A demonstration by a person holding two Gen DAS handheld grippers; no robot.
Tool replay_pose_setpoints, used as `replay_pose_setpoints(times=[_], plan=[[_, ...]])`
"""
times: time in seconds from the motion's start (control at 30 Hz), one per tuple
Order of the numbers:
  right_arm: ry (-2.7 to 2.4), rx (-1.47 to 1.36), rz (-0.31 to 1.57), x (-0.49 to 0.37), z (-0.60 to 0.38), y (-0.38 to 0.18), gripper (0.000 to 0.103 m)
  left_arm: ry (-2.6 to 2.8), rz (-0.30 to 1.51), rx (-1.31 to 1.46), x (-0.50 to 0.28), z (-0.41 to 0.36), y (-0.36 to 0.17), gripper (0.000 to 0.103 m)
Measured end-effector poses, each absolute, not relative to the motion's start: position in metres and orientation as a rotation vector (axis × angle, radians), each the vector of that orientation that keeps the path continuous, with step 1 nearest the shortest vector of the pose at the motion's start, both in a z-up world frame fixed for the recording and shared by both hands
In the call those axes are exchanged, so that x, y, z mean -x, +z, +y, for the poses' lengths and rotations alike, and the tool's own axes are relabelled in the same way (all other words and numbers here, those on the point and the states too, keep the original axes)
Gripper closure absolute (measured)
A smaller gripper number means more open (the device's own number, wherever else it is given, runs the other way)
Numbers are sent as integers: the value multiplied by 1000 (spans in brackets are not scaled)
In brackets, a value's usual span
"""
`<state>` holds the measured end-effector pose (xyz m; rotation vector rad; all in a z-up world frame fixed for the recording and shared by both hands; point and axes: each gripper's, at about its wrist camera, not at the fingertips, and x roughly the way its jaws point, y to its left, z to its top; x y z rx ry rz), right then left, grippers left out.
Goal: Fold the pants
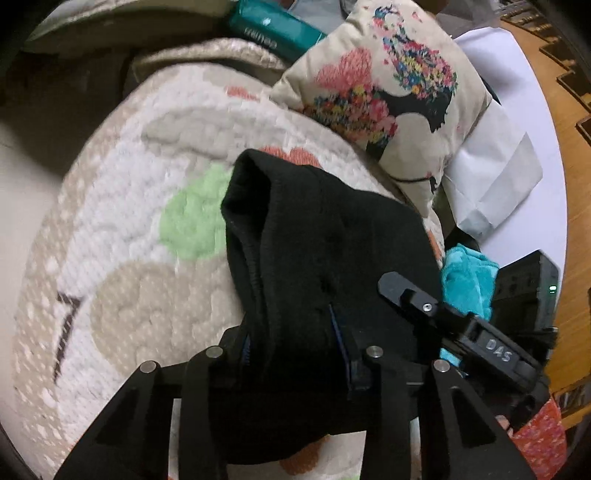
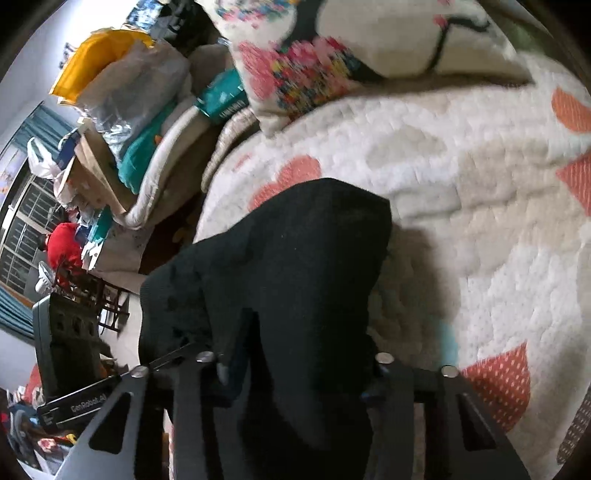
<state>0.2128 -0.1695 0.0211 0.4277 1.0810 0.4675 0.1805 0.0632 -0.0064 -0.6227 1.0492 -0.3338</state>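
Observation:
The black pants (image 1: 317, 258) hang bunched over my left gripper (image 1: 295, 354), which is shut on the cloth, above a quilted bedspread (image 1: 122, 229). An open cuff or waistband of the pants points up and away. The right gripper's finger (image 1: 406, 291) shows at the right edge of the pants in the left wrist view. In the right wrist view the same black pants (image 2: 295, 266) drape over my right gripper (image 2: 299, 365), which is shut on them; the fingertips are hidden by cloth.
A floral cushion (image 1: 399, 85) lies at the head of the bed, also in the right wrist view (image 2: 332, 55). A teal box (image 1: 273, 26), white paper (image 1: 495, 166), a turquoise towel (image 1: 469, 280) and a dark device (image 1: 528, 288) lie nearby. Piled clutter (image 2: 122, 122) stands at the left.

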Motion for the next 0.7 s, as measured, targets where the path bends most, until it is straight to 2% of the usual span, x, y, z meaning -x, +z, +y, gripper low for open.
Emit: replay_pose_setpoints(times=[0.23,0.57,0.7], plan=[[470,-410,1050,-228,-158,19,60,-279,1054,660,-198,78,-11,68],[436,-393,1057,-230,-159,11,60,-234,1062,542,-200,65,-11,65],[409,-389,1056,-230,-160,12,52,-233,1069,578,-199,73,-6,64]])
